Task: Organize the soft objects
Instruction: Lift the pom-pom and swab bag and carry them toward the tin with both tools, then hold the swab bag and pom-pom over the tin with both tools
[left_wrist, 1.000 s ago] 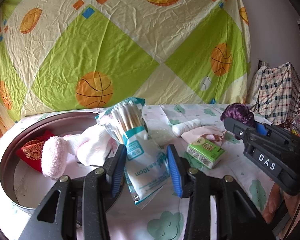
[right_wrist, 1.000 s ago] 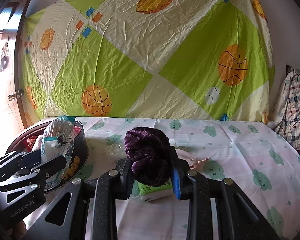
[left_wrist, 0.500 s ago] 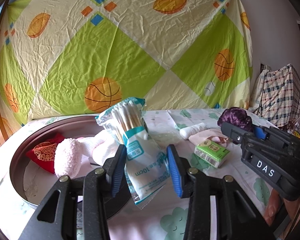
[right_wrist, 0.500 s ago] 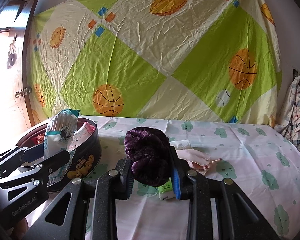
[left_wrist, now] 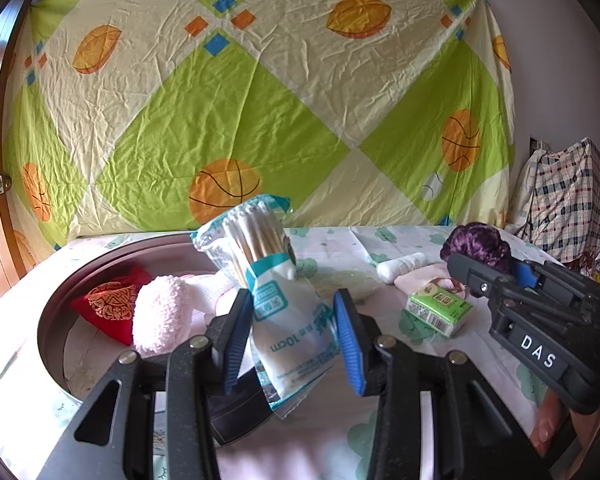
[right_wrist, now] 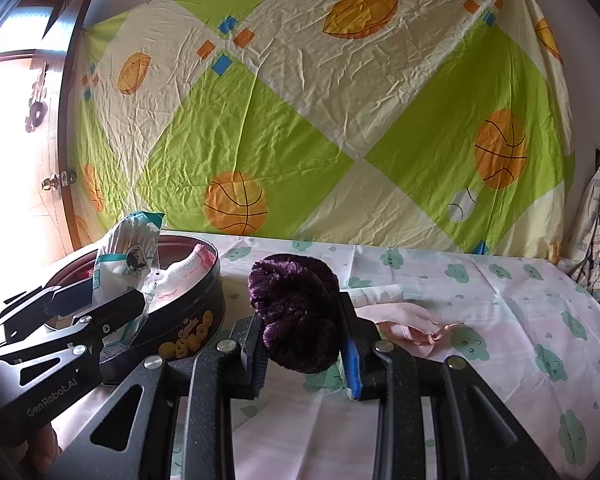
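Both hand-held grippers loaded: swab bag in the left, purple scrunchie in the right, tin to the left.

The left hand-held gripper [left_wrist: 292,340] pinched a swab bag [left_wrist: 278,300] at its lower half, bag upright, just right of the tin [left_wrist: 52,320] that held a red pouch [left_wrist: 108,304] and a pink sock [left_wrist: 160,316]. The bag looked light and slick, its film crinkly and the sticks inside stiff, so a grip across the filled middle seemed safer than one on the loose bottom seal. The right hand-held gripper [right_wrist: 302,344] squeezed a scrunchie [right_wrist: 296,312] above the desk [right_wrist: 520,320], with the tin [right_wrist: 204,312] ahead on its left. The scrunchie appeared plush, light and springy; it would likely compress without harm and could be taken anywhere on its bulk. A tissue pack [left_wrist: 440,312], a white roll [left_wrist: 402,266] and a pink cloth [right_wrist: 408,320] lay ahead of the grippers on the desk.
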